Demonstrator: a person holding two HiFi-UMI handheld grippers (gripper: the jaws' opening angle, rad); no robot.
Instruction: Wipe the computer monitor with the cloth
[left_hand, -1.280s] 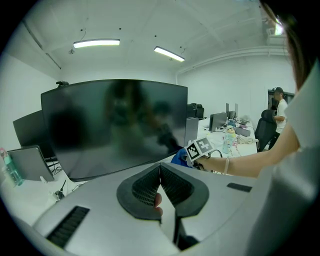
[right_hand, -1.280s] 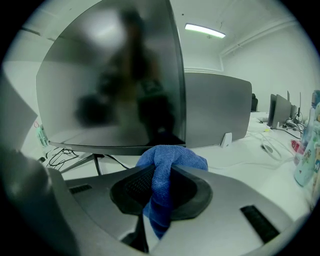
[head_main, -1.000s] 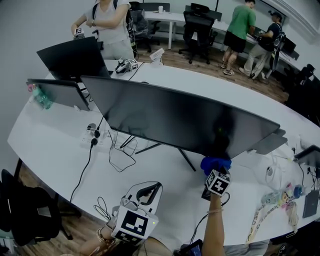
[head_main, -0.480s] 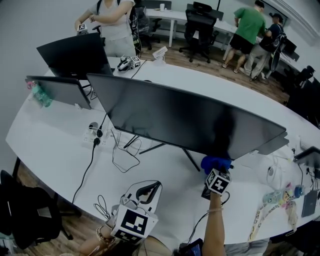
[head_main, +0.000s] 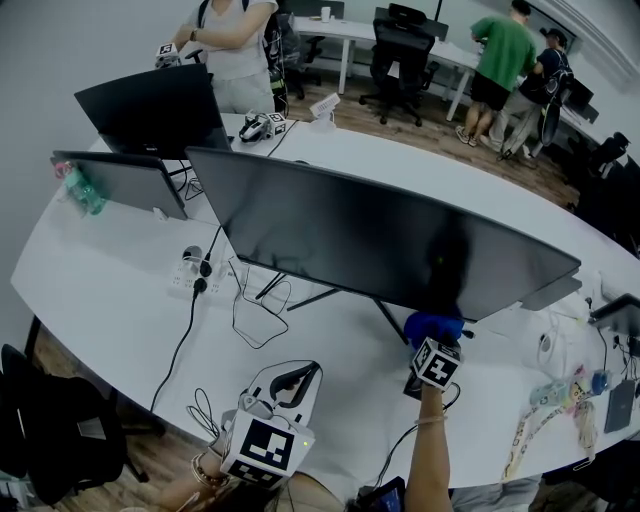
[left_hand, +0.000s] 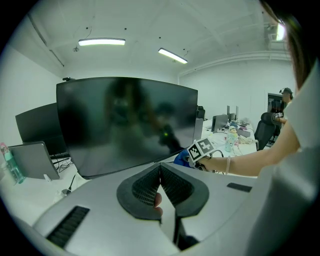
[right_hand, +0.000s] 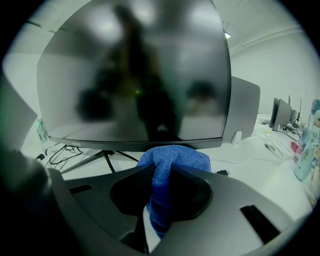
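The right gripper (right_hand: 162, 182) is clamped on the blue cloth (right_hand: 172, 157), which bulges from its tip just below the monitor's (head_main: 380, 235) lower edge, beside the stand (head_main: 386, 320). The left gripper (left_hand: 160, 175), jaws together on nothing, hangs low over the bench (head_main: 110, 300). Loose cables (head_main: 255, 305) lie under the screen.

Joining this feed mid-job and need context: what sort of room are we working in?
Probably an open-plan office: a long white desk carrying the large monitor and smaller screens, office chairs behind, and people standing at further desks.
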